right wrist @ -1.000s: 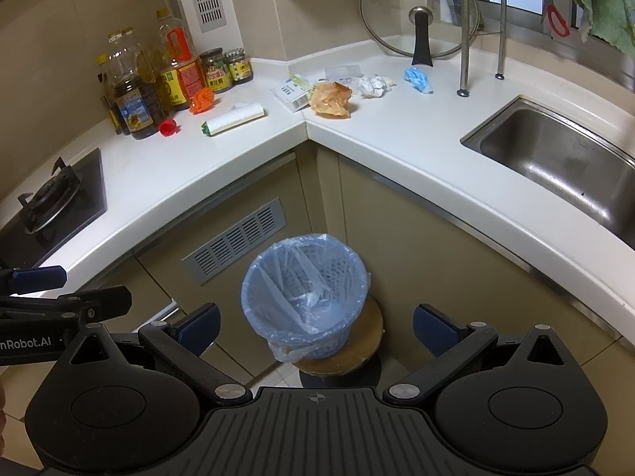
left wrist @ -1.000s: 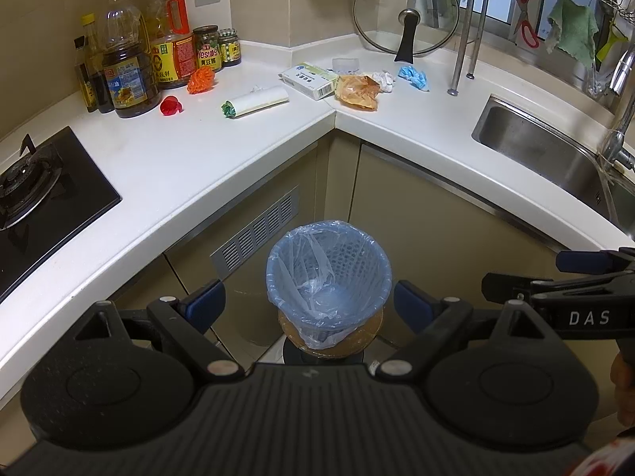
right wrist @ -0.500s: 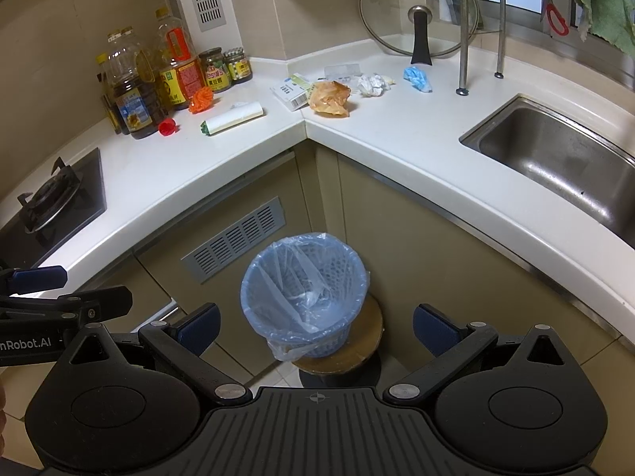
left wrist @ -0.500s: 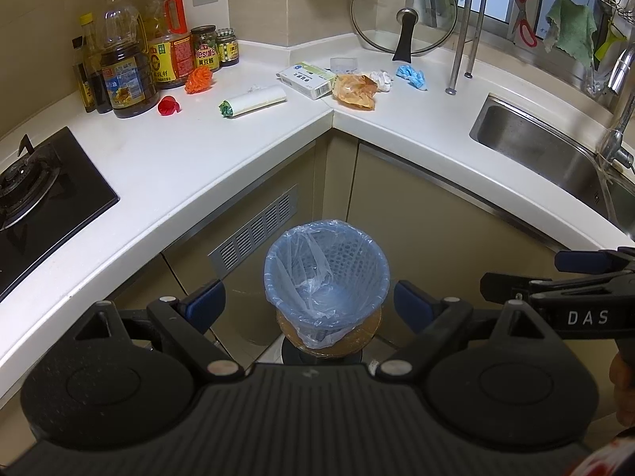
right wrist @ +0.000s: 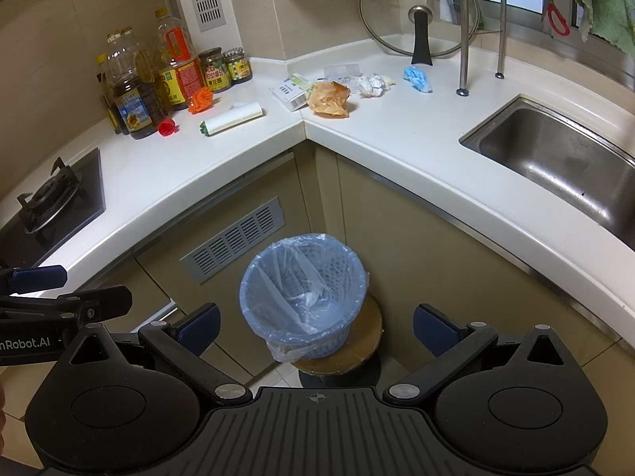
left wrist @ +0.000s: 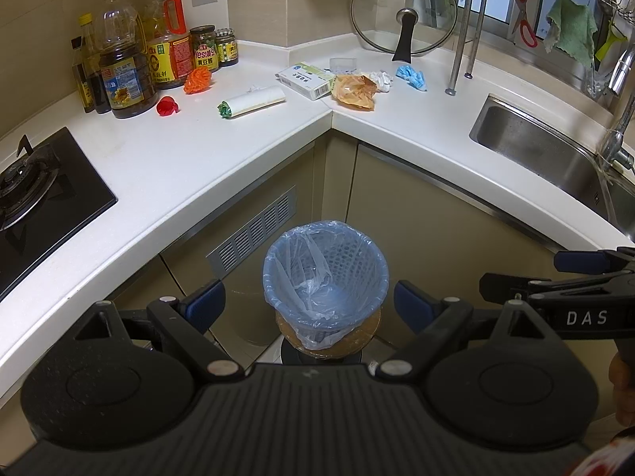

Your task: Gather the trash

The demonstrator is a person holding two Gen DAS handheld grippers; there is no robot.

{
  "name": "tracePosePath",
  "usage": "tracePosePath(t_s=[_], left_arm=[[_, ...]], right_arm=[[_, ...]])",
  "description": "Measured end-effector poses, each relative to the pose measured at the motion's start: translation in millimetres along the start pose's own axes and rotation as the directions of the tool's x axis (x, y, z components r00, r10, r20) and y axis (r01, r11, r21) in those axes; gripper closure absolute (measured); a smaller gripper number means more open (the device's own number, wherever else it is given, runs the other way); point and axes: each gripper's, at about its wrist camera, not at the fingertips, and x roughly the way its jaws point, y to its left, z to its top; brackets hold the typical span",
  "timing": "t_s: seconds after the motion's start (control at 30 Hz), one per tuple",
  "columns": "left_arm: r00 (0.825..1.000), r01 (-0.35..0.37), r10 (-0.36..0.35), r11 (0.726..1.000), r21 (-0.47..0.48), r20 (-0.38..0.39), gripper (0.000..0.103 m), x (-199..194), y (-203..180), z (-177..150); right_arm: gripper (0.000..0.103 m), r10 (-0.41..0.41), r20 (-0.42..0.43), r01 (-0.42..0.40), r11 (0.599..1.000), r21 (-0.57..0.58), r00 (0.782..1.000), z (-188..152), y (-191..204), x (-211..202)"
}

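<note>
— Trash first, left to right along the worktop [left wrist: 166, 166]?

— Upper left of the frame: a red scrap [left wrist: 167, 106] by the oil bottles [left wrist: 131, 67], an orange wad [left wrist: 198, 80] just behind it, then a white roll with a green end [left wrist: 251, 101]. Near the corner lie a small carton [left wrist: 305, 80], a crumpled brown bag [left wrist: 354, 91], a white paper ball [left wrist: 381, 80] and a blue wad [left wrist: 412, 77].

— And the bin?

— Blue-lined basket [left wrist: 325, 273] on a round stool, low at centre frame, nothing in it that I can see.

— Fingers?

— Left gripper [left wrist: 309, 303] spread wide, holding nothing, hanging above the bin. Right gripper [right wrist: 315, 323] likewise wide apart and empty.

— So which step?

— I'd judge the very start: no piece picked yet. The next move calls for reaching up and forward over the worktop edge to one scrap, probably the brown bag or the roll as nearest, closing on it and carrying it back down over the liner.
</note>
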Motion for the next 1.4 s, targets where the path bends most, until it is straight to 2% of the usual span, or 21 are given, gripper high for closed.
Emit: tracePosePath(t_s=[0.83, 1.4], left_arm=[[1.000, 0.000, 0.000, 1.000, -0.005, -0.015, 0.012, 9, -9, 1], [0.999, -0.032, 0.030, 0.997, -0.065, -0.033, 0.012, 32, -9, 27]], right_arm=[[0.000, 0.000, -0.014, 0.000, 1.000, 0.000, 1.000, 7, -5, 11], [0.000, 0.025, -0.004, -0.025, 0.999, -0.034, 1.000, 35, -23, 37]])
